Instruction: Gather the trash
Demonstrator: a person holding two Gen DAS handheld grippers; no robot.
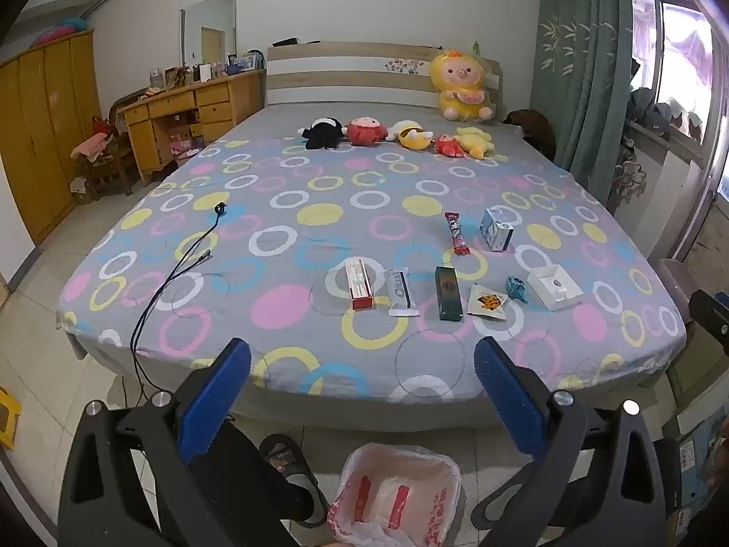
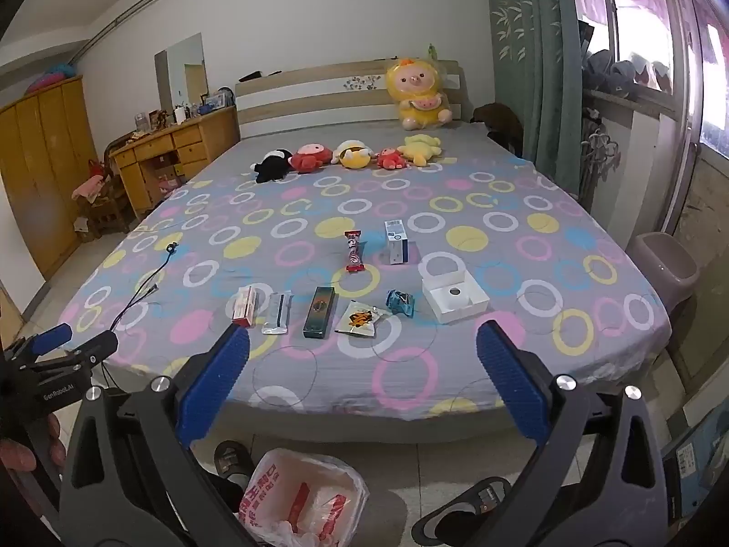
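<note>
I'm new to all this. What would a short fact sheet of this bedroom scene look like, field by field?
Setting: bed with a circle-patterned sheet
Trash on bed: red box, white sachet, dark green box, snack packet, blue wrapper, white tray, red candy bar, blue-white carton
Bin: bag-lined trash bin on the floor, some items inside
Left gripper: open, empty
Right gripper: open, empty
Other: plush toys near the headboard

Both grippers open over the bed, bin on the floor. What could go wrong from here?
1. The flat tiger sachet lies flush on the soft sheet; the fingers may pinch fabric instead.
2. The black cable could be mistaken for trash.
3. The bin sits low beside a foot; drops may miss.
</note>
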